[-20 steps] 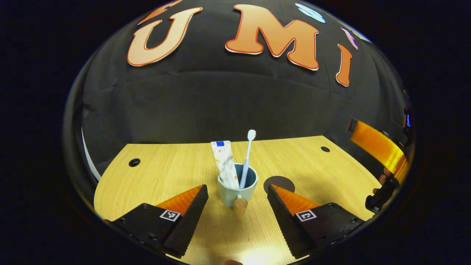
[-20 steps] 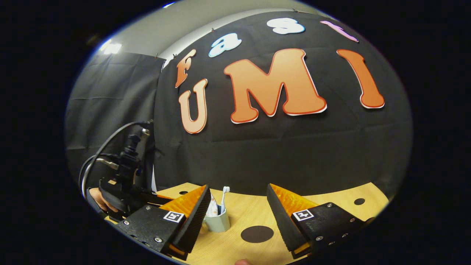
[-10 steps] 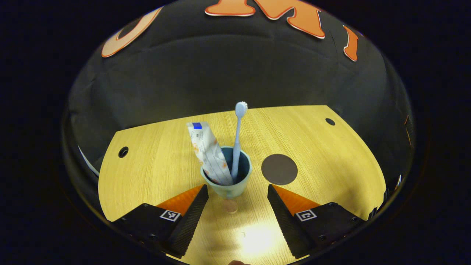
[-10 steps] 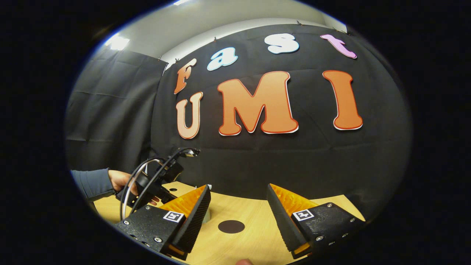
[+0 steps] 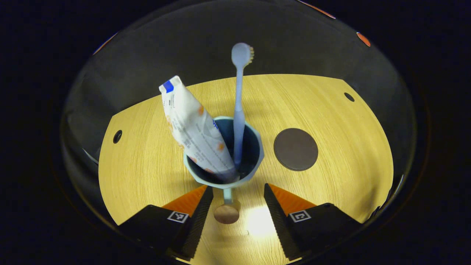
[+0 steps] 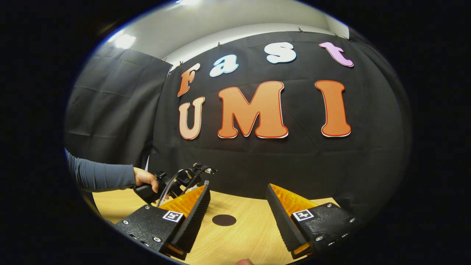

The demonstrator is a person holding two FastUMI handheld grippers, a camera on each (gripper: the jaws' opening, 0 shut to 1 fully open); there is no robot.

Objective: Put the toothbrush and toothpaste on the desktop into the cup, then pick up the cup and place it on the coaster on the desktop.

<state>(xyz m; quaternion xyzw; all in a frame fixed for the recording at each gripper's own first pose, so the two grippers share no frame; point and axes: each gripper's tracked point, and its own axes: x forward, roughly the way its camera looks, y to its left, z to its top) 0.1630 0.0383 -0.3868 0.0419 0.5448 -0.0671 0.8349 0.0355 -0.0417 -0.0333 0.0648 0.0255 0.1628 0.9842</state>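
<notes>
In the left gripper view a pale blue-green cup point(image 5: 254, 167) stands on the wooden desktop point(image 5: 147, 154). In it lean a white toothpaste tube point(image 5: 191, 125) and a light blue toothbrush point(image 5: 239, 106), head up. The cup's handle point(image 5: 227, 209) points toward me, between the fingers of my open left gripper point(image 5: 235, 195), untouched. A dark round coaster point(image 5: 295, 149) lies just right of the cup. In the right gripper view my right gripper point(image 6: 237, 198) hangs open and empty above the desktop, the coaster point(image 6: 224, 220) ahead of it. The left gripper's body shows there at left, held by a hand point(image 6: 145, 178).
Round holes sit in the desktop at far left point(image 5: 117, 136) and far right point(image 5: 349, 96). A grey-blue sleeve point(image 6: 99, 176) reaches in from the left in the right gripper view. Black cloth walls close the desk behind and at the left.
My left gripper has moved forward and down onto the cup, whose handle now lies between the fingers. My right gripper has drawn back and tilted upward, away from the cup.
</notes>
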